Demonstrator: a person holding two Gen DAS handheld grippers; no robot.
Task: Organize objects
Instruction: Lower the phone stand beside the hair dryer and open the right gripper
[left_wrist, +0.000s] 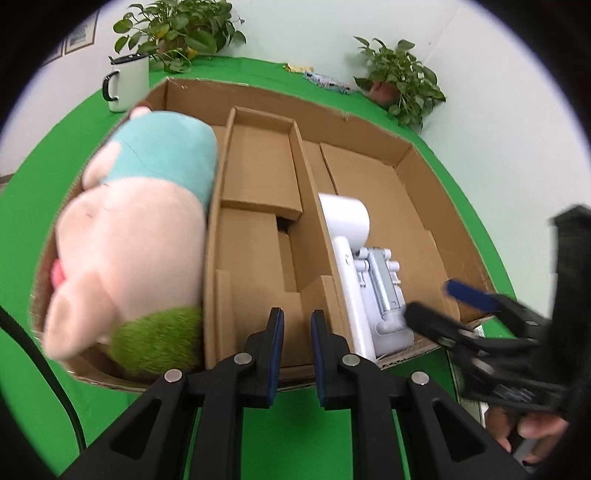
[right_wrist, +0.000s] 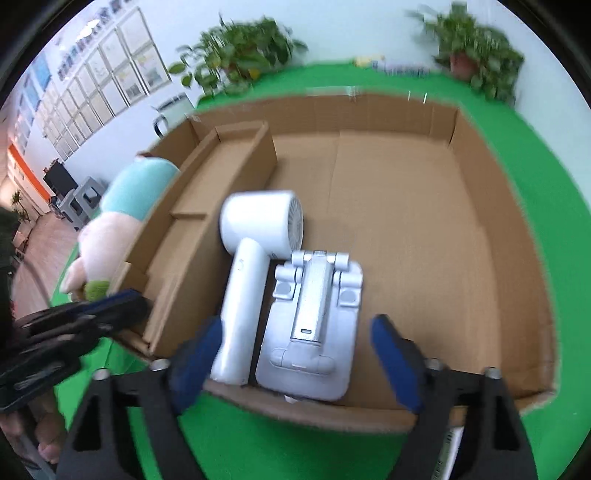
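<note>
A partitioned cardboard box (left_wrist: 424, 173) (right_wrist: 498, 236) lies on the green table. A pink plush pig (left_wrist: 125, 236) (right_wrist: 110, 229) in a teal shirt fills its left compartment. A white hair dryer (left_wrist: 345, 221) (right_wrist: 255, 236) and a grey-white folding stand (left_wrist: 384, 288) (right_wrist: 314, 317) lie side by side in the large right compartment. My left gripper (left_wrist: 297, 325) hovers over the box's near edge at the middle compartment, nearly shut and empty. My right gripper (right_wrist: 295, 362) is open and empty, its fingers straddling the dryer handle and the stand; it also shows in the left wrist view (left_wrist: 443, 299).
A white mug (left_wrist: 127, 83) stands behind the box at the left. Two potted plants (left_wrist: 177, 29) (left_wrist: 399, 81) stand at the back edge. Small packets (left_wrist: 325, 79) lie at the back. The middle compartment (left_wrist: 258, 177) holds only cardboard inserts.
</note>
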